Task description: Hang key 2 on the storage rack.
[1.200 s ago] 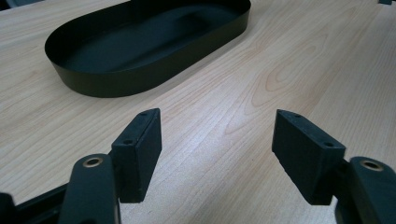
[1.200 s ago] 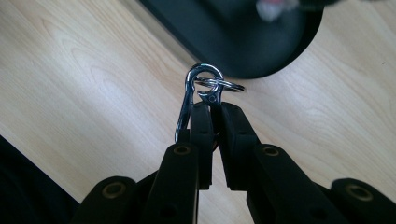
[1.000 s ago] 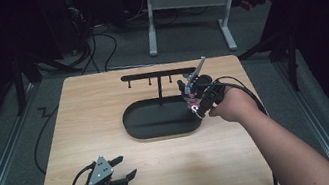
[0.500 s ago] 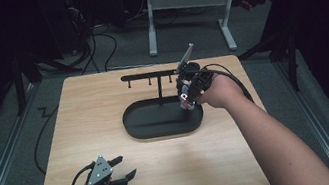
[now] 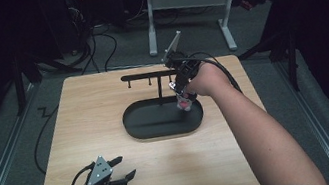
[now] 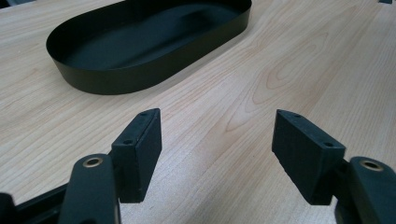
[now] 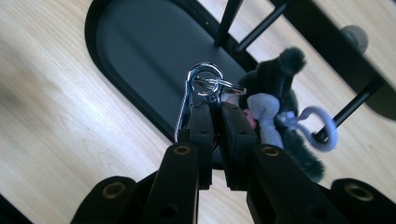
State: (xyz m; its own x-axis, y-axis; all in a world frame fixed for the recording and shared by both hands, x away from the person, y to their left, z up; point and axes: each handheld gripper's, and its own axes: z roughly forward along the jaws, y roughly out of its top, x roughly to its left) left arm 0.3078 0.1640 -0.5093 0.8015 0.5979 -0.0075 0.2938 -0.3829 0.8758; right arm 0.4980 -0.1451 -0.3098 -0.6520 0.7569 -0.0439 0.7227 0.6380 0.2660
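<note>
My right gripper (image 5: 176,86) hangs over the right end of the black oval tray (image 5: 150,123), just in front of the black hook rack (image 5: 142,76). In the right gripper view its jaws (image 7: 215,109) are shut on a silver carabiner clip (image 7: 194,95). From the clip's ring dangles a fuzzy black and lavender plush keychain (image 7: 275,109), seen as a small toy (image 5: 184,103) above the tray (image 7: 140,51). The rack's bar (image 7: 322,23) and pegs are close behind it. My left gripper (image 5: 124,173) rests near the table's front left, open and empty (image 6: 217,154).
The wooden table (image 5: 95,114) carries the tray (image 6: 140,77) and the rack rising from its far side. A cable trails from each gripper. Beyond the table stand a white desk frame (image 5: 188,2) and loose cables on the floor.
My right gripper has moved left and a little farther back, closer to the rack, with the keychain swinging under it. The left gripper has stayed put.
</note>
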